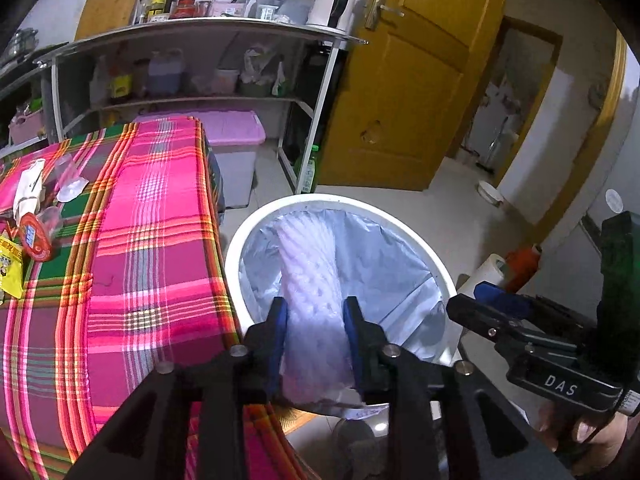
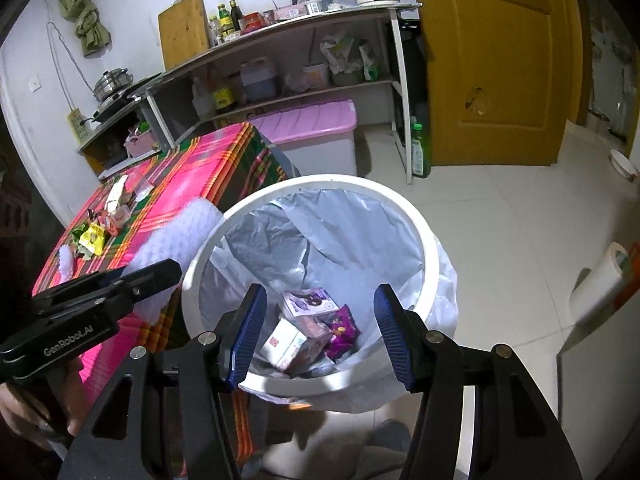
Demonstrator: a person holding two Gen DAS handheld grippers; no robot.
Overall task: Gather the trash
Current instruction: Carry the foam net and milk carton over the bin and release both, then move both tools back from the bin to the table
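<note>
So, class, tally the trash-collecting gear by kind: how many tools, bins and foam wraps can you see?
tools: 2, the left tool and the right tool
bin: 1
foam wrap: 1
Total: 4

Left wrist: looks down along its fingers, close above the bin (image 1: 400,216).
Right wrist: same tilt, close.
Shared: bin (image 2: 280,200), shelf (image 1: 200,26).
</note>
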